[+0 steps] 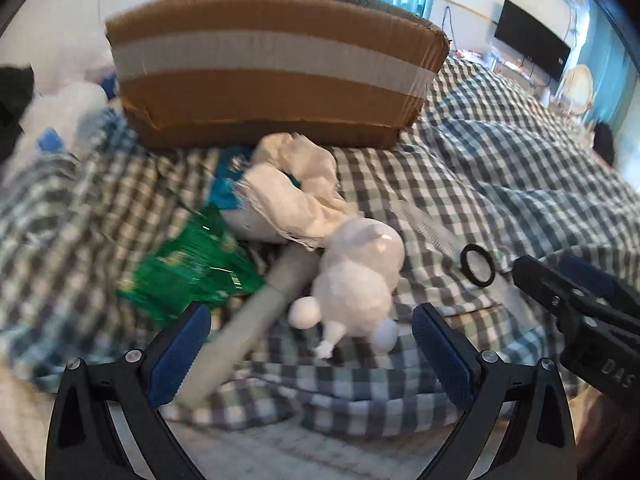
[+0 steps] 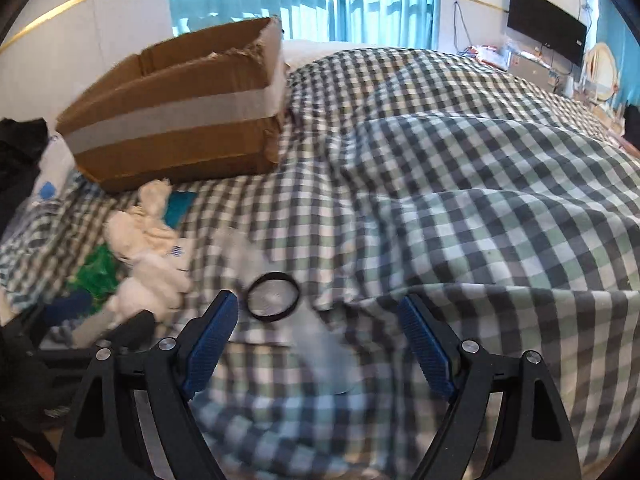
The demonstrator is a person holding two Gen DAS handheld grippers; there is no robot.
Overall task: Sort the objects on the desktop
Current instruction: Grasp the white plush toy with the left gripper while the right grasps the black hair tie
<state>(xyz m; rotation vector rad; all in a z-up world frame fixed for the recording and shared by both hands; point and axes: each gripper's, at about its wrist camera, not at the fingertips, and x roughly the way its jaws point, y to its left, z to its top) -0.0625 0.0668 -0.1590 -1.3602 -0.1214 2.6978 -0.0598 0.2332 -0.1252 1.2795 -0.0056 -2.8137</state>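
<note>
A heap of clutter lies on the checked bedspread (image 1: pixel 460 184) in front of a cardboard box (image 1: pixel 276 60). It holds a white bag of foam balls (image 1: pixel 360 276), a crumpled white cloth (image 1: pixel 296 184), a green wrapper (image 1: pixel 192 272) and a grey tube (image 1: pixel 256 316). My left gripper (image 1: pixel 312 312) is open just above the white bag and tube, its pads clear of both. A black ring (image 2: pixel 273 298) lies to the right on a clear plastic item (image 2: pixel 324 356). My right gripper (image 2: pixel 316 306) hangs open over that item, the ring just ahead of its left finger.
The box (image 2: pixel 180 112) stands open-topped at the back left. Plastic bags (image 1: pixel 60 120) and dark cloth (image 2: pixel 20 152) crowd the left edge. Rumpled bedspread (image 2: pixel 480 200) spreads to the right. A television (image 2: pixel 548 32) and shelves stand far off by the wall.
</note>
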